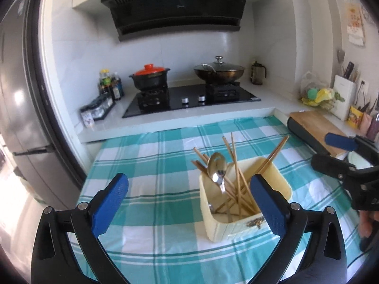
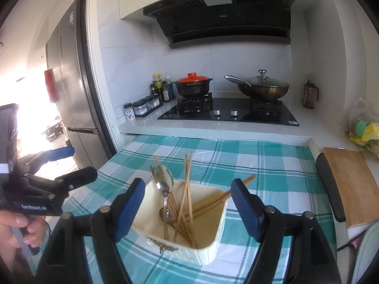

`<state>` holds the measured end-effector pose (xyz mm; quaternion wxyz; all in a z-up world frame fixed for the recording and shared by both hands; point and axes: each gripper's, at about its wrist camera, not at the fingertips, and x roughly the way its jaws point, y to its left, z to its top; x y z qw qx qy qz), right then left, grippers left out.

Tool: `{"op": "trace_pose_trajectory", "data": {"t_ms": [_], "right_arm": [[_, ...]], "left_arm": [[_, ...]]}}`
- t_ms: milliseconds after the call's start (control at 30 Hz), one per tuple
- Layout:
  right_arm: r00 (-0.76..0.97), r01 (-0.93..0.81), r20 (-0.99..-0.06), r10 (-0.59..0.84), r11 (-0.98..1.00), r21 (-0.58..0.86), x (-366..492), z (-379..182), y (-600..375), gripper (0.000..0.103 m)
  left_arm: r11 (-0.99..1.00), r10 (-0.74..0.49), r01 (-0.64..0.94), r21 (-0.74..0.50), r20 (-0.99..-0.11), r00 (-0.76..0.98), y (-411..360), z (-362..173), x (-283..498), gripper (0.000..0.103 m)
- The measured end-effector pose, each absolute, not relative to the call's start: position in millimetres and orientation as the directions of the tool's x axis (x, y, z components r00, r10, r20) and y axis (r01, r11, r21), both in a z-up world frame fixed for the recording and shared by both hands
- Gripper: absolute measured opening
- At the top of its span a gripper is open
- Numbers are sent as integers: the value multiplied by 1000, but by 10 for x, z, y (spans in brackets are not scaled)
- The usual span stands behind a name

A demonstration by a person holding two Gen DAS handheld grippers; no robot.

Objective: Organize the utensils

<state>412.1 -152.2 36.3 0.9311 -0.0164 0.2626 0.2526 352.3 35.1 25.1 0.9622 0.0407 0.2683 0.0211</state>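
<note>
A cream plastic utensil box (image 1: pixel 246 224) stands on the teal checked tablecloth (image 1: pixel 154 161). It holds several wooden chopsticks (image 1: pixel 234 161) and a steel spoon (image 1: pixel 216 165) leaning upright. The box also shows in the right wrist view (image 2: pixel 208 246), with the chopsticks (image 2: pixel 187 189) and spoon (image 2: pixel 163 179). My left gripper (image 1: pixel 189 206) is open and empty, just left of and before the box. My right gripper (image 2: pixel 188 210) is open and empty, hovering over the box's near side. Each gripper appears in the other's view: the right one (image 1: pixel 331 151) and the left one (image 2: pixel 71 163).
A gas hob (image 1: pixel 191 99) with a red-lidded pot (image 1: pixel 150 77) and a lidded wok (image 1: pixel 219 72) sits behind the table. Spice jars (image 1: pixel 97 111) stand at left, a fridge (image 1: pixel 21 118) further left. A wooden cutting board (image 2: pixel 350 184) lies at right.
</note>
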Motion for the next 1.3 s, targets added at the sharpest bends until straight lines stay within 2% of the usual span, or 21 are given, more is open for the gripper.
{"op": "trace_pose_trajectory", "data": {"t_ms": [167, 300, 400, 467, 567, 633, 833, 1067, 1300], "right_arm": [[763, -440, -504, 405, 896, 56, 3589, 401, -1567, 87], [773, -430, -501, 389, 902, 38, 3303, 411, -1600, 89], [801, -399, -488, 347, 917, -4, 3094, 413, -1603, 96], [816, -377, -478, 325, 926, -14, 2958, 402, -1625, 103], [813, -360, -490, 314, 933, -1, 2862, 374, -1660, 103], [805, -351, -510, 303, 936, 3, 2806, 355, -1679, 103], [793, -340, -543, 276, 940, -19, 2594, 337, -1647, 103], [775, -362, -559, 296, 932, -9, 2442, 379, -1554, 103], [787, -370, -538, 304, 929, -16, 2335, 497, -1511, 103]], "left_arm": [[983, 141, -63, 171, -495, 857, 164, 196, 3182, 102], [988, 121, -55, 145, -493, 862, 100, 170, 2937, 102], [982, 174, -111, 155, -483, 858, 52, 147, 2753, 102], [972, 213, -143, 186, -440, 872, -11, 121, 2629, 102], [964, 245, -161, 212, -469, 849, -56, 59, 2537, 102], [972, 214, -133, 193, -505, 836, -46, 29, 2507, 102], [990, 133, -89, 106, -543, 829, 43, -1, 2329, 103], [991, 128, -92, 93, -545, 828, 72, 57, 2142, 103], [994, 112, -104, 46, -559, 821, 172, 111, 2096, 103]]}}
